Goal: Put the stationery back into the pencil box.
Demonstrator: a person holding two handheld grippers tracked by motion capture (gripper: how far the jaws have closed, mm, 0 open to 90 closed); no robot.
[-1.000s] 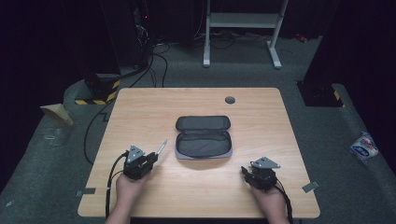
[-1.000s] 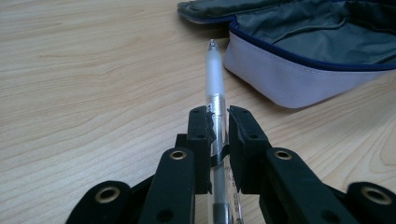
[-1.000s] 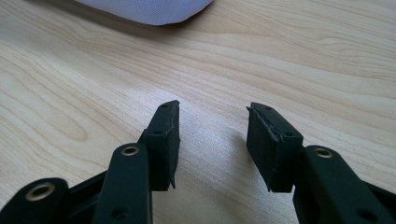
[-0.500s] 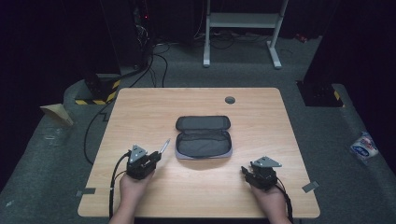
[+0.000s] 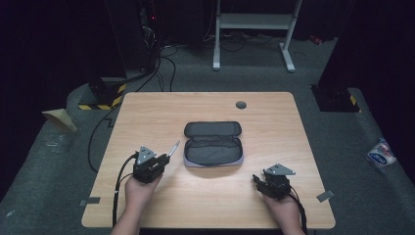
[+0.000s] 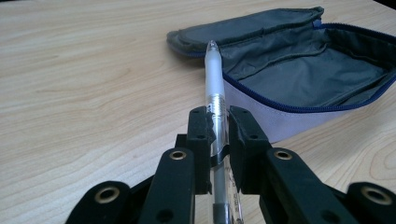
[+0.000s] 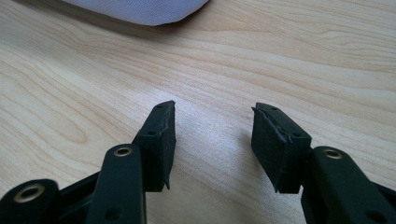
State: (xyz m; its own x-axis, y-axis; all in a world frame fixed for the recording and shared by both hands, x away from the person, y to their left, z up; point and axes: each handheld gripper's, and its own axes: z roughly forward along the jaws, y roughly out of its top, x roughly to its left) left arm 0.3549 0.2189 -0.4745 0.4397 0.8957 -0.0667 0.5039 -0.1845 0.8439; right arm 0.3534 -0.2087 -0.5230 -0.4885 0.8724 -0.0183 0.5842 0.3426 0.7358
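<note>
Pen: clear barrel with frosted white grip, pinched across the barrel by the fingers of the left gripper, tip pointing away from the hand toward the case; carried just above the tabletop, toward its near left corner, tip just short of the case's left end. Pencil case: grey fabric, blue zip, lying open at the middle of the tabletop, lid flap folded back toward the far edge, the lined tray facing up and apparently empty. Right gripper: resting near the near right corner, well apart from the case; its fingers stand spread with bare wood between them, having just opened a little further, holding nothing. Small dark round grommet: set in the tabletop near the far edge, beyond the case. Handling note, as a judgement: the step in hand appears to be laying the pen in the open tray. It would go best with the pen brought over the low near wall, turned to lie along the case's length, lowered until it rests on the lining, then released; the free right gripper could steady the case's near right corner should the fabric shift.
</note>
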